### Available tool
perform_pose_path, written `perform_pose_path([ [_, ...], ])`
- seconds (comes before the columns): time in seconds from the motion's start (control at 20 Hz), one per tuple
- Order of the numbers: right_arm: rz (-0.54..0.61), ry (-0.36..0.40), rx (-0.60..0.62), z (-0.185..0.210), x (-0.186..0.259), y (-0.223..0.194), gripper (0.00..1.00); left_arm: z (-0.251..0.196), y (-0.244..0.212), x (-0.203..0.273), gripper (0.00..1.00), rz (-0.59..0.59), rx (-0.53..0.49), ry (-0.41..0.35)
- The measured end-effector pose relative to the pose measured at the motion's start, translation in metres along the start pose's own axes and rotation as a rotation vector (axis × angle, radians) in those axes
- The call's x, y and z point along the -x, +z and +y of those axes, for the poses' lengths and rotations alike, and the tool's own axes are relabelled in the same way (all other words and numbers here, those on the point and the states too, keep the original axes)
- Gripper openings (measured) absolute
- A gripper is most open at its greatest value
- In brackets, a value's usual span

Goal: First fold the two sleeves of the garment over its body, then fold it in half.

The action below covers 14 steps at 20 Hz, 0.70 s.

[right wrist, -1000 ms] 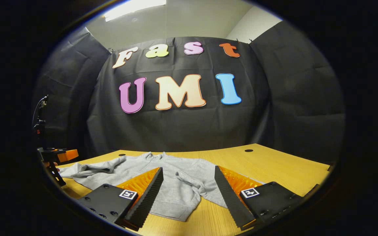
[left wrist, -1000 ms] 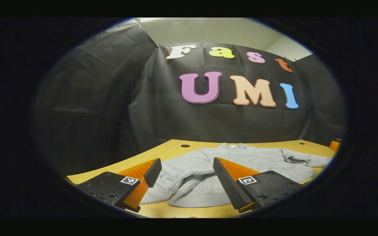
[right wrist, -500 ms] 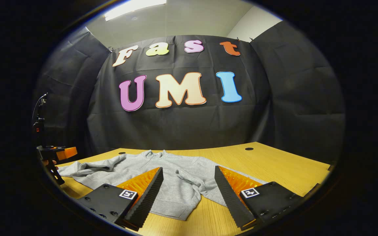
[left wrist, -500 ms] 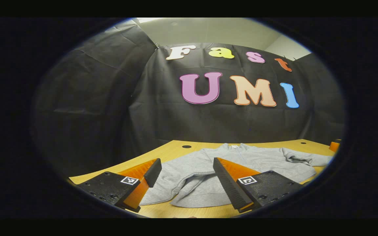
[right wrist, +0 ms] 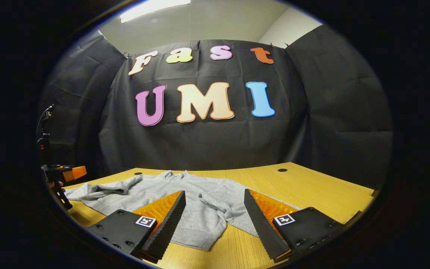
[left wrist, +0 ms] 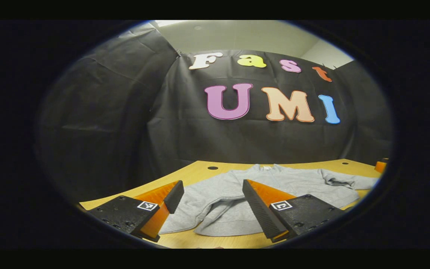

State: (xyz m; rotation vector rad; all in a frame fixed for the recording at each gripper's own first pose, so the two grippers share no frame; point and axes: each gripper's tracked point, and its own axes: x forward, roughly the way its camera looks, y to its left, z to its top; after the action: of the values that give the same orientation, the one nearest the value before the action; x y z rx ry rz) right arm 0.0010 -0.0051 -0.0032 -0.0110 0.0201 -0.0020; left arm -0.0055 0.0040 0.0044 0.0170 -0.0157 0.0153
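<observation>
**Entry: grey garment on table, both grippers ahead of first fold**

Item. Garment (left wrist: 274, 179), grey, long-sleeved, lies flat on the table (right wrist: 312, 186) with its collar toward the wall and its hem toward the grippers. Sleeves are not yet folded over the body; each lies rumpled at its own side of the garment.

Left gripper (left wrist: 209, 203): fingers spread, nothing between them, poised over the garment's near hem and left sleeve (left wrist: 196, 201).

Right gripper (right wrist: 215, 215): fingers spread, empty, aimed at the right sleeve (right wrist: 218, 205), which lies bunched on the garment's near right side.

Risks, as judged.
- A pinch on a bunched sleeve may catch the body layer beneath, dragging the whole garment instead of folding the sleeve.
- A shallow grip on soft knit may slip mid-fold, leaving the sleeve crumpled.
- Fingers coming down too steeply may strike the table beside the garment.

Surroundings. Two cable holes (right wrist: 282, 170) in the table, beyond the garment near the wall. A stand (right wrist: 45, 138) with cabling to the garment's far left. Nothing lies on the garment; judged, no obstacle bars either sleeve.
</observation>
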Motion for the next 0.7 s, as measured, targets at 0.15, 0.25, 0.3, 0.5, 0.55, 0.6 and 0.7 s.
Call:
perform_pose_path([
  [0.15,-0.004,-0.005,-0.005,-0.002,0.002,0.002,0.99,0.003,0.001,0.001,0.94,-0.002,-0.007,0.009],
  [0.25,-0.005,-0.013,-0.002,-0.006,0.002,0.004,0.99,0.004,0.003,0.003,0.94,-0.009,-0.008,0.014],
  [0.3,-0.001,-0.019,0.003,-0.010,0.003,0.004,0.99,0.004,0.004,0.004,0.94,-0.011,-0.007,0.013],
  [0.5,0.041,-0.069,0.072,-0.037,0.005,0.005,0.98,0.005,0.004,0.002,0.92,-0.011,-0.013,0.008],
  [0.55,0.055,-0.084,0.090,-0.047,0.006,0.008,0.98,0.006,0.004,0.002,0.92,-0.015,-0.013,0.010],
  [0.6,0.071,-0.097,0.104,-0.058,0.007,0.008,0.98,0.007,0.004,0.002,0.92,-0.016,-0.012,0.011],
  [0.7,0.119,-0.117,0.134,-0.079,0.010,0.006,0.99,0.009,0.003,0.001,0.92,-0.017,-0.012,0.011],
])
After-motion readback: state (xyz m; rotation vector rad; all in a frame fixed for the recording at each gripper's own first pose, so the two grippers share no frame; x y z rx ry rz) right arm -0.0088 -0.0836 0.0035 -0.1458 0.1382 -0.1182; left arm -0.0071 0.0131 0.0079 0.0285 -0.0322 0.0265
